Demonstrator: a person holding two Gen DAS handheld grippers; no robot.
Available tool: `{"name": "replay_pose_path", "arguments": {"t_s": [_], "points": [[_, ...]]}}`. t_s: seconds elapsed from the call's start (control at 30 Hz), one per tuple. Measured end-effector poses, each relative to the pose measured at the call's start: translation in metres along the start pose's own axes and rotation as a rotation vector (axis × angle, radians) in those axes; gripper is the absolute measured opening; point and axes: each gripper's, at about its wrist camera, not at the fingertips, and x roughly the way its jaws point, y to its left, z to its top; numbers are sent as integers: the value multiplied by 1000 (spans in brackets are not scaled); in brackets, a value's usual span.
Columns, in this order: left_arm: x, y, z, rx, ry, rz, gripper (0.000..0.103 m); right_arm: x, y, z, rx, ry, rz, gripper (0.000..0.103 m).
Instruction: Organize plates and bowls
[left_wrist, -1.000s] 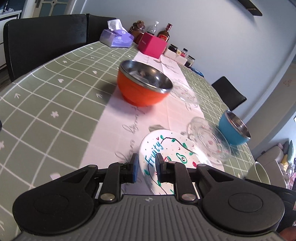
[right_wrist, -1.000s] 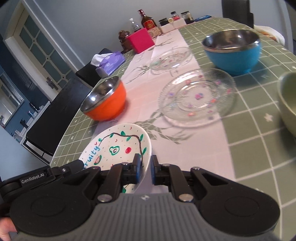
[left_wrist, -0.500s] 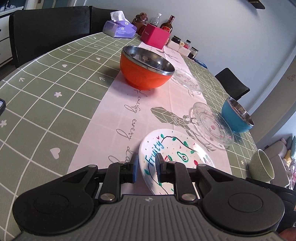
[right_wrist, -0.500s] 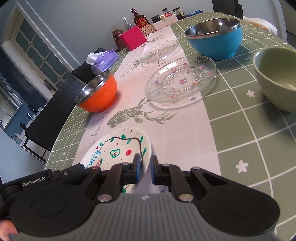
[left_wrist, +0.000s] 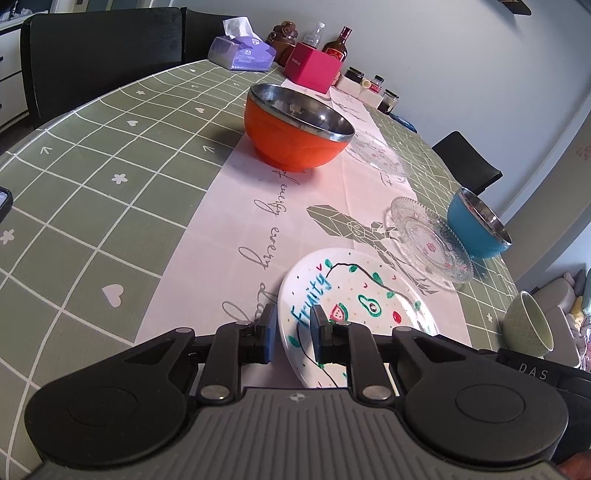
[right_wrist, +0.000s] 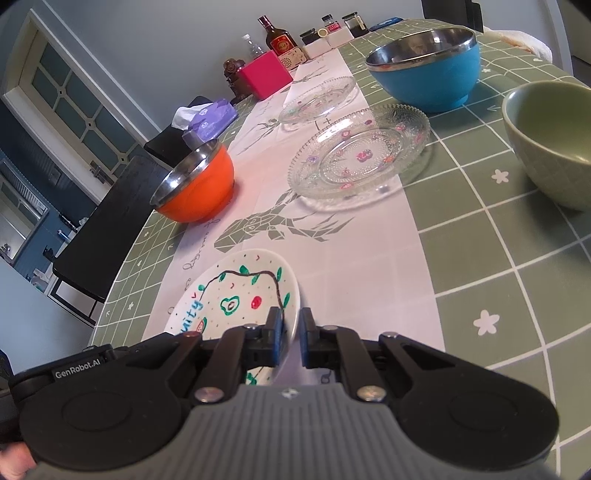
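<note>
Both grippers, left gripper (left_wrist: 291, 325) and right gripper (right_wrist: 291, 334), clamp their jaws on opposite rims of the glossy round painted plate (left_wrist: 354, 299); smooth runner beyond lies bare.

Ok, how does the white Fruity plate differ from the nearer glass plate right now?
The white Fruity plate is opaque, painted with fruit and lettering; the nearer glass plate is clear, beaded, with small coloured flowers. The Fruity plate is clamped at opposite rims by the left gripper and right gripper; the glass plate has no gripper on it. The Fruity plate lies closer to both cameras. Both are round, shallow and empty, over the pale table runner.
</note>
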Motion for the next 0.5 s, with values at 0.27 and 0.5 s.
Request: {"name": "replay_pose_path", "arguments": {"t_s": [0.27, 0.5], "points": [[-11, -2, 1, 13, -52, 17, 43, -7, 5, -1, -18, -23, -7, 34], [-35, -20, 8, 77, -172, -2, 66, -26, 12, 1, -70, -73, -48, 43]]}}
